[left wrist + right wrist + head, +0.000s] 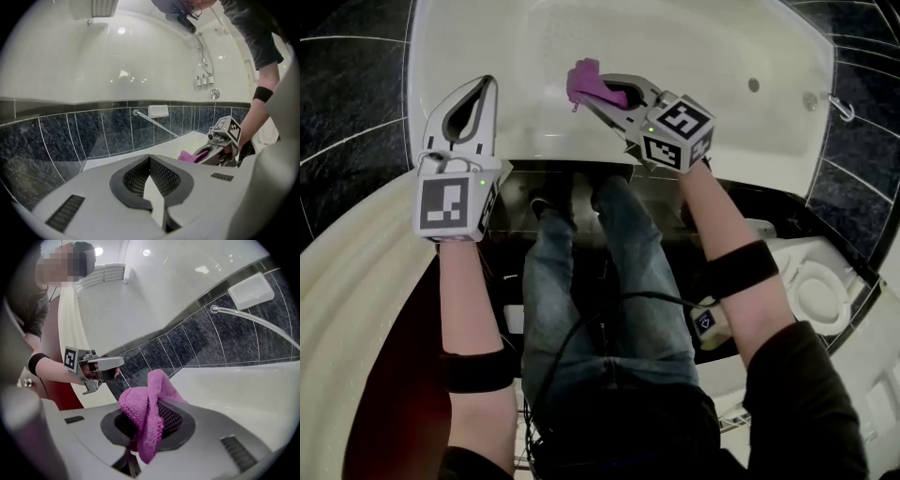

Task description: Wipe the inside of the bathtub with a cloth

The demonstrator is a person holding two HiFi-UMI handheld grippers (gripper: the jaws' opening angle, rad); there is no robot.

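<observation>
Near, my jeans-clad legs (pixel 581 300) met the bathtub (pixel 703 56) rim, with a toilet (pixel 820 291) at right that only the head view showed. My left gripper (pixel 491 84), jaws closed on nothing, hung over the tub's left side. My right gripper (pixel 598 94) pinched the purple cloth (pixel 584 77) above the white basin, its bunched length running along the jaws and pointing far-left. Only the gripper views caught the slanted grab rail (pixel 253 319) on the far dark-tiled wall (pixel 56 140).
</observation>
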